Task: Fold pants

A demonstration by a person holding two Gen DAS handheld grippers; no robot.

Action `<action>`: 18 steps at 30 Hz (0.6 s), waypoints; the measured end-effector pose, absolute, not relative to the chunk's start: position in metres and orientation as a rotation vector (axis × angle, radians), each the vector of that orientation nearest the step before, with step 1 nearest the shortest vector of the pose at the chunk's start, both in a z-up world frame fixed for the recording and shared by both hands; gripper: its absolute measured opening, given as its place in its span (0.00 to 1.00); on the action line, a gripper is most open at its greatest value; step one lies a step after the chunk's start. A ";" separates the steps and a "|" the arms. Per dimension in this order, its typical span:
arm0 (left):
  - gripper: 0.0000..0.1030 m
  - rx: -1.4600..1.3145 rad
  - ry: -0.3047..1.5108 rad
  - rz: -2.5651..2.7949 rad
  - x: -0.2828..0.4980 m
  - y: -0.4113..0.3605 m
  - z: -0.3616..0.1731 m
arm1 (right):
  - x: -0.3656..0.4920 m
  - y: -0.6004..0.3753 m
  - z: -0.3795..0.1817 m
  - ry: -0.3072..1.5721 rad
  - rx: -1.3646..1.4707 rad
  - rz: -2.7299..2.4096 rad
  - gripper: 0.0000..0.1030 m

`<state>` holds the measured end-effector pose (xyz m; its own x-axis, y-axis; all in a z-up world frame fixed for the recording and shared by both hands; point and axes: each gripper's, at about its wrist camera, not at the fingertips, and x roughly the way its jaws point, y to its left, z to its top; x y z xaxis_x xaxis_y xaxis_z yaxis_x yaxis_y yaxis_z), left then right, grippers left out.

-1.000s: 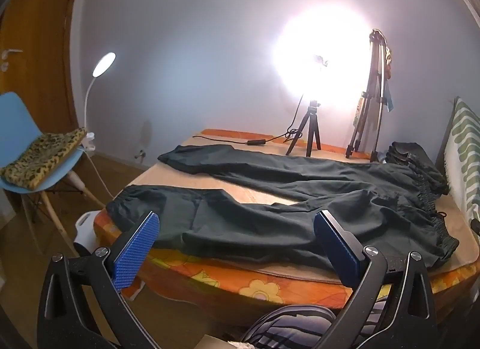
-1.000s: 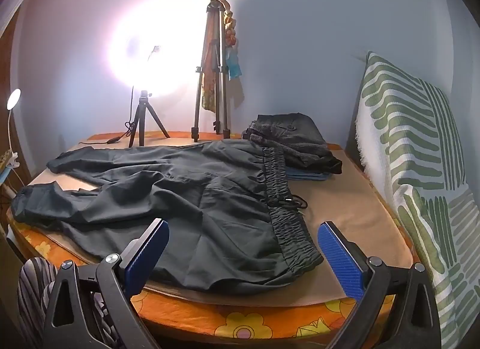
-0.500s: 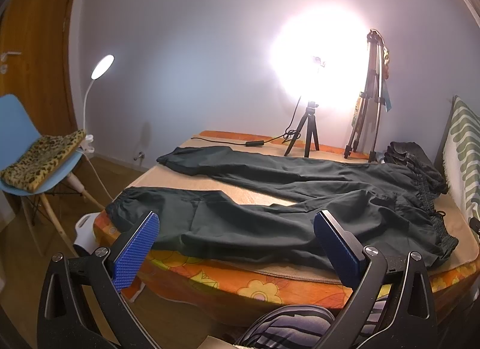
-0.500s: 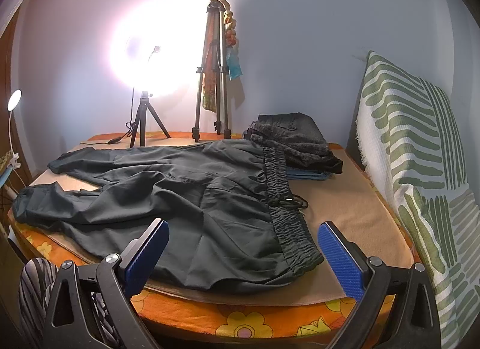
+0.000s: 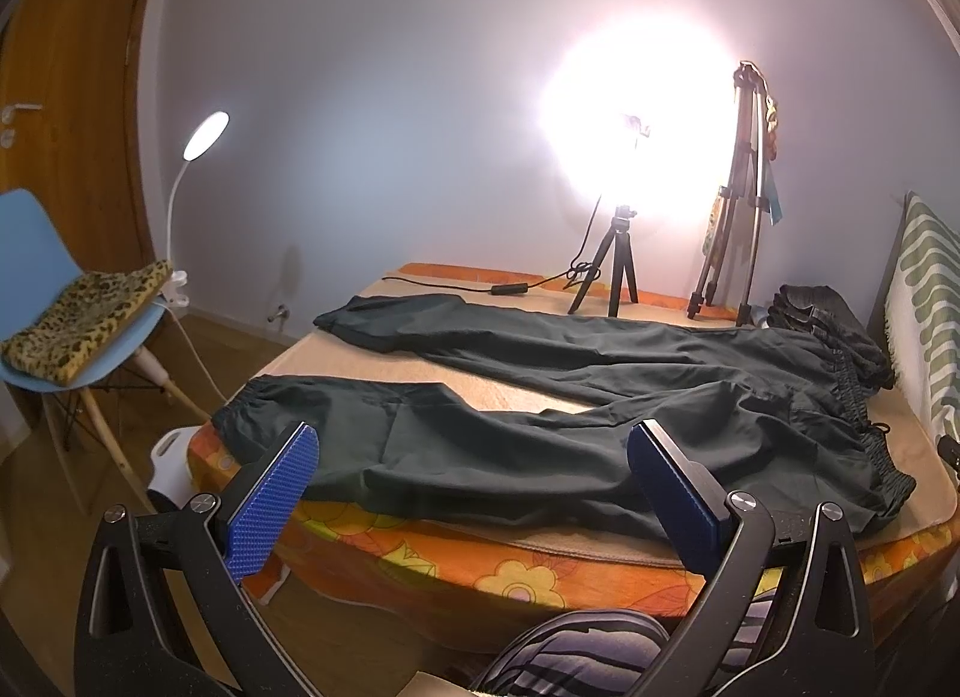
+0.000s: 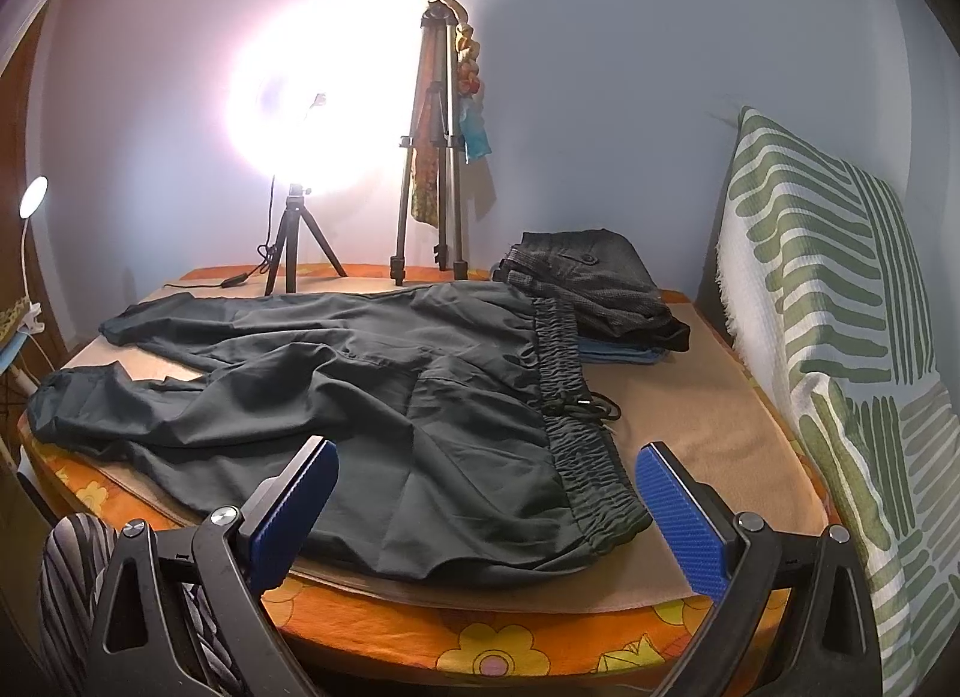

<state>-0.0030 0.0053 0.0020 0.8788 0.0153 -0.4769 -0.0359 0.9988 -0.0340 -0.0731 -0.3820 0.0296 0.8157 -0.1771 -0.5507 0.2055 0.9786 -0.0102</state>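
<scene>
Pants (image 5: 576,391) flat, both hand-held grippers wide, empty

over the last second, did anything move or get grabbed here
Almost nothing. Both views drift very slightly, so each tool shifted a touch, but neither took hold of anything. The left tool and right tool stay open, short of the table. The dark pants lie spread flat, unfolded, as before.
</scene>
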 end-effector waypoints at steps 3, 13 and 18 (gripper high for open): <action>1.00 -0.041 0.498 0.027 -0.003 0.005 0.002 | -0.073 -0.381 0.030 0.583 0.049 -0.201 0.98; 1.00 -0.044 0.500 0.030 -0.003 0.006 0.001 | -0.073 -0.380 0.029 0.586 0.049 -0.199 0.98; 1.00 -0.045 0.505 0.032 -0.002 0.007 -0.001 | -0.074 -0.380 0.026 0.588 0.050 -0.195 0.98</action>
